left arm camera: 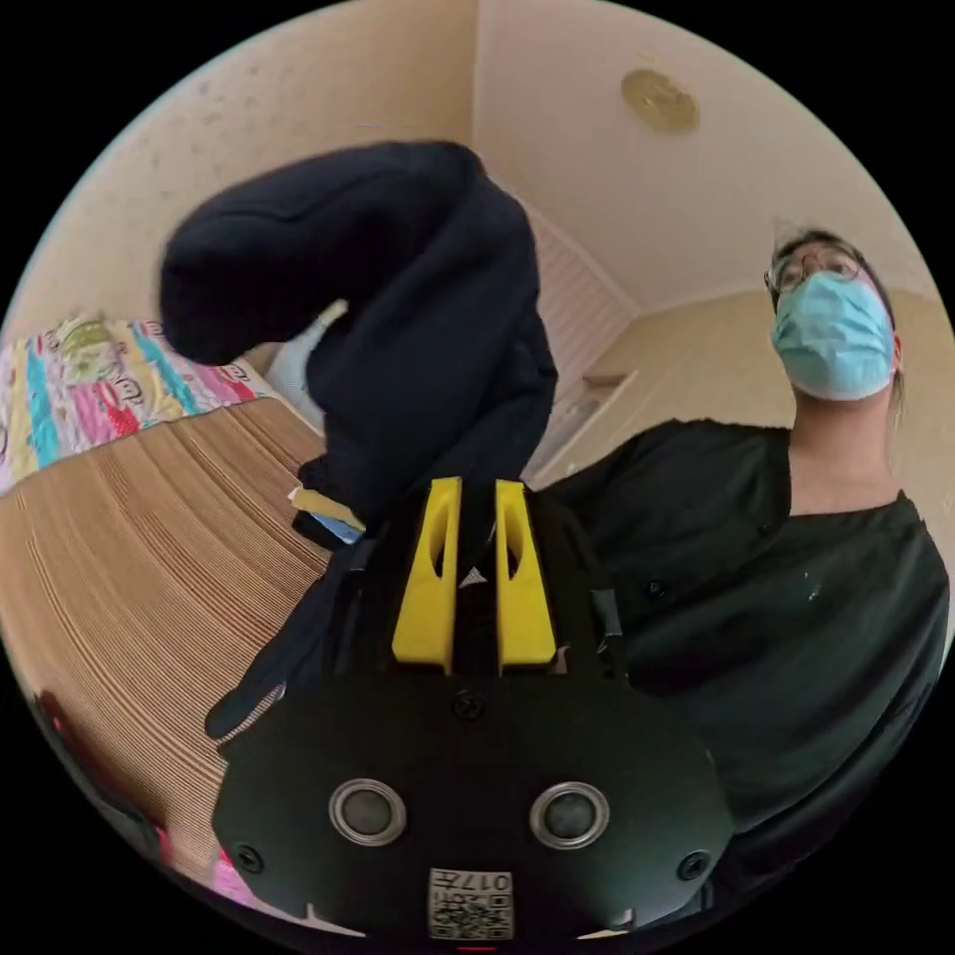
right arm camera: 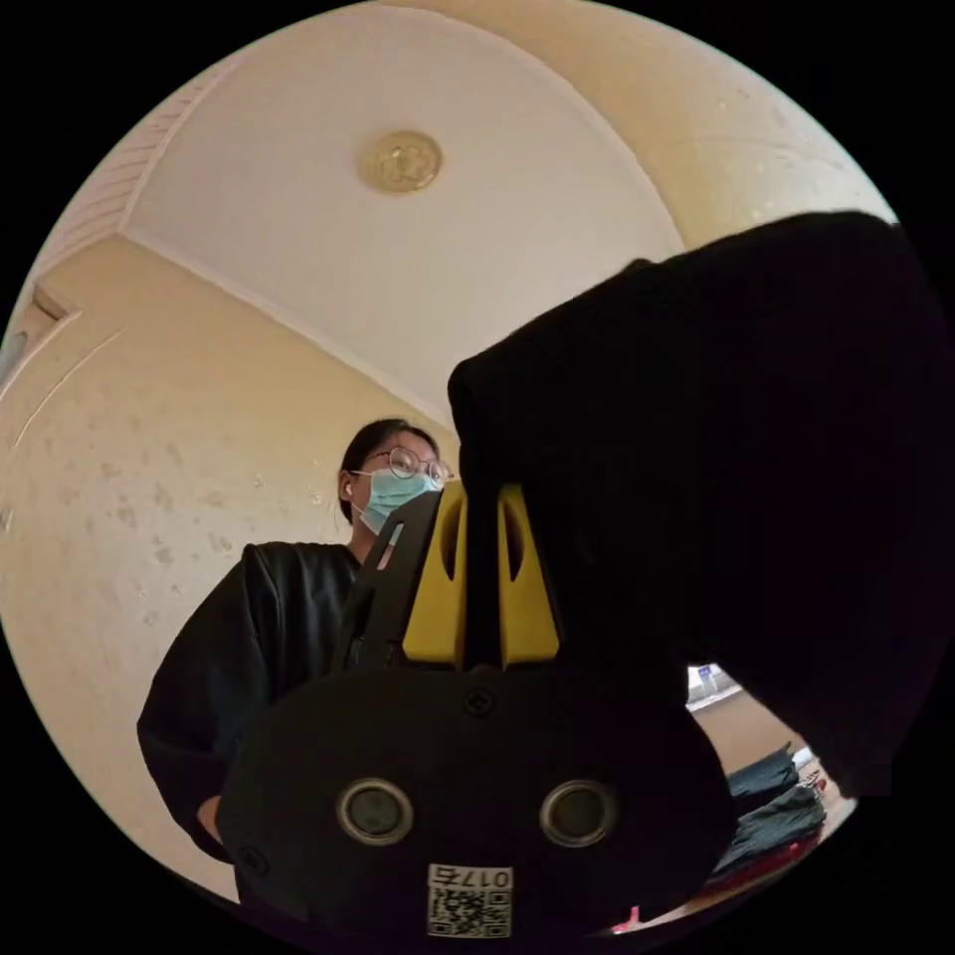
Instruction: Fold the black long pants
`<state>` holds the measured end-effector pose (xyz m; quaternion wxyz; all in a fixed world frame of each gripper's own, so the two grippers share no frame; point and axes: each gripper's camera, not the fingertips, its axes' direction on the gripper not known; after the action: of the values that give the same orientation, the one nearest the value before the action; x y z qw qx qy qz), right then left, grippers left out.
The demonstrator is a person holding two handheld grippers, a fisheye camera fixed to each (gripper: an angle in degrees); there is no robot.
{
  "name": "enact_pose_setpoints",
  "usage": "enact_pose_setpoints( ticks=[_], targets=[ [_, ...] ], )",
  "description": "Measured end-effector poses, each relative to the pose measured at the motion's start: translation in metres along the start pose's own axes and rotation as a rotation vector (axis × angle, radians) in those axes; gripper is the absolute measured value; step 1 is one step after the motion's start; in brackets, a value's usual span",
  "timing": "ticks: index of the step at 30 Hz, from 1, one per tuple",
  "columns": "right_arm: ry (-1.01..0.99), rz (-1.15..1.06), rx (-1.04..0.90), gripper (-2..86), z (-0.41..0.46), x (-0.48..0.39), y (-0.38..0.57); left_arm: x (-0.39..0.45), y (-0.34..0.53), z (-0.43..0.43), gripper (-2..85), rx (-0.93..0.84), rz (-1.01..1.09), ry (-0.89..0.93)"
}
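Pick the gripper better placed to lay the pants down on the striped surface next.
Left, likely. The left gripper grips the black pants beside the striped surface; the right gripper faces the ceiling.

The pants [left arm camera: 398, 298] cover a chunk of the striped surface [left arm camera: 149, 597] in the left gripper view, and their upper end is motion-blurred. Can't make out how much cloth sits between the left tongs [left arm camera: 476, 497], the fabric is just black on black there. In the right gripper view the pants [right arm camera: 716, 477] run off the right edge and hide most of that side. The folded clothes [right arm camera: 776, 806] low down are too small and cut off to tell apart. The right tongs [right arm camera: 481, 497] block part of the person [right arm camera: 269, 637].
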<state>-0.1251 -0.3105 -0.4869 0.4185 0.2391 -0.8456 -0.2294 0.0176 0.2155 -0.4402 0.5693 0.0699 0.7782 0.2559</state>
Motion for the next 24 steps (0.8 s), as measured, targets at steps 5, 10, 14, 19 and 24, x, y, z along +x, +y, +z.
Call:
enact_pose_setpoints(
  ticks=[5,10,14,19,24],
  targets=[
    [0.186,-0.030,-0.095,1.7,0.005,-0.028,0.019,-0.040,-0.010,-0.066,7.4,0.265,-0.158,-0.005],
    [0.161,0.126,-0.097,1.6,-0.003,-0.002,0.054,-0.009,-0.091,-0.076,9.8,0.203,-0.102,-0.225],
    [0.304,0.193,-0.310,1.4,0.033,0.019,0.086,-0.016,-0.147,-0.059,12.1,0.045,-0.172,-0.308],
    [0.359,0.325,-0.350,1.0,0.035,0.053,0.118,-0.104,-0.157,-0.053,11.4,-0.049,-0.441,-0.166],
    [0.372,0.349,-0.534,0.9,0.046,0.067,0.126,-0.187,-0.145,-0.071,17.8,-0.015,-0.644,0.280]
  ],
)
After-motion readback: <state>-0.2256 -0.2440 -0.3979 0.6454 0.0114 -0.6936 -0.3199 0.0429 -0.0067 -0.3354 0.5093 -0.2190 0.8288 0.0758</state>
